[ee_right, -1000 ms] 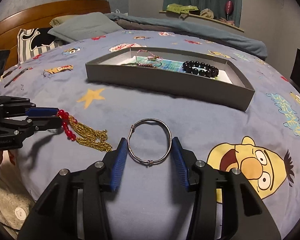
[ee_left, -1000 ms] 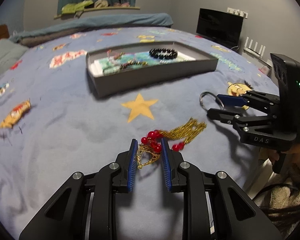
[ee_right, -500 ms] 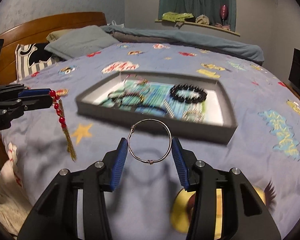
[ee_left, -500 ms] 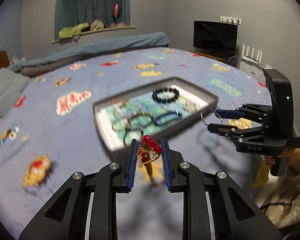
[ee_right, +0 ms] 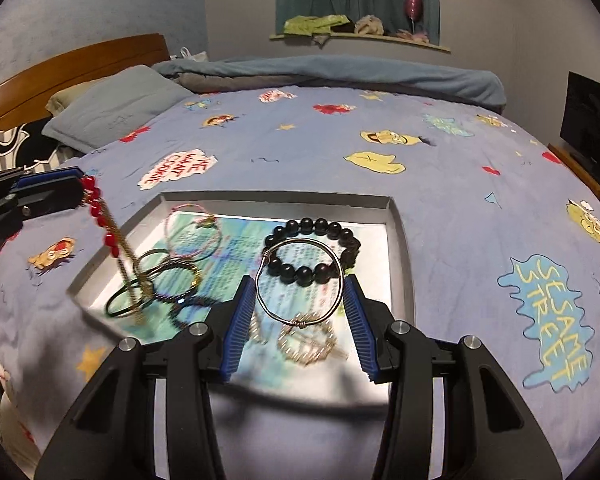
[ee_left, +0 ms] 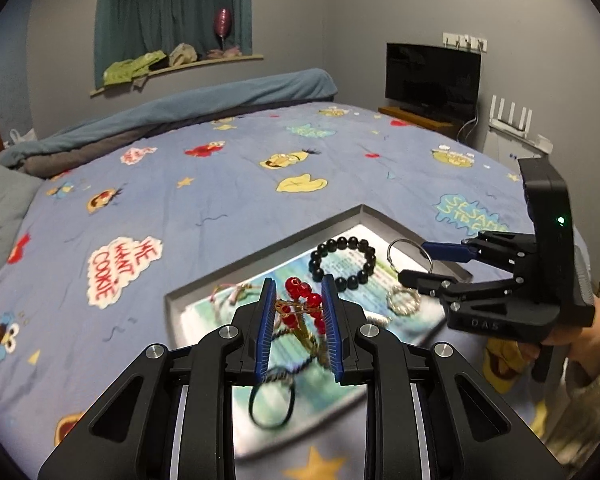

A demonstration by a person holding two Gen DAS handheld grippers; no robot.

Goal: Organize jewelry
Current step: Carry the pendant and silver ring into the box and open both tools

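My left gripper [ee_left: 298, 304] is shut on a red-bead and gold-chain piece [ee_left: 300, 308], held in the air over the grey tray [ee_left: 260, 256]; its gold tassel [ee_right: 124, 264] hangs down over the tray's left part. My right gripper [ee_right: 300, 300] is shut on a thin silver wire bangle [ee_right: 298, 322], held above the tray's middle. In the left wrist view the right gripper [ee_left: 424, 260] is at the right with the bangle [ee_left: 392, 248]. The tray [ee_right: 400, 220] holds a black bead bracelet [ee_right: 312, 224], a pink cord bracelet [ee_right: 192, 236], dark rings [ee_right: 156, 280] and a sparkly bracelet [ee_right: 308, 344].
The tray lies on a blue cartoon-print bedspread [ee_right: 460, 200]. A pillow [ee_right: 112, 108] and wooden headboard [ee_right: 60, 64] are at the far left, a rolled blanket [ee_right: 340, 72] at the back. A television [ee_left: 432, 76] stands beyond the bed's right side.
Both grippers have lifted their pieces off the bedspread and moved forward until they hang over the tray. The red-bead chain now dangles free and swings.
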